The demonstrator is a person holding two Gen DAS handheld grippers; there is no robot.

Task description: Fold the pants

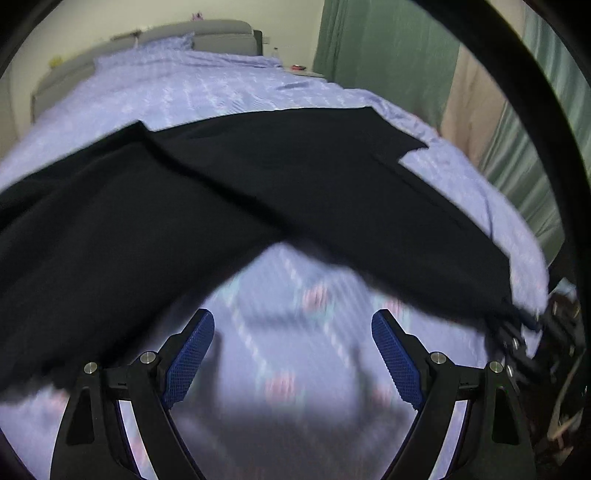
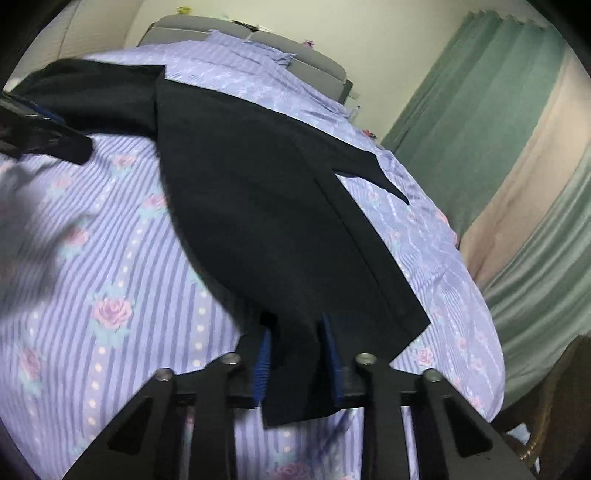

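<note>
Black pants (image 1: 258, 177) lie spread across a bed with a lilac striped rose-pattern cover (image 1: 221, 85). My left gripper (image 1: 291, 325) is open and empty, hovering over the cover just in front of the pants' near edge. My right gripper (image 2: 295, 328) is shut on an end of the pants (image 2: 258, 206) and holds it slightly above the cover (image 2: 110, 258). The right gripper also shows at the right edge of the left wrist view (image 1: 517, 332), and the left gripper at the left edge of the right wrist view (image 2: 44, 136).
A grey headboard (image 1: 207, 33) and pillow stand at the far end of the bed. Green and beige curtains (image 2: 498, 147) hang on the right. A wicker object (image 2: 546, 406) sits at the bed's lower right.
</note>
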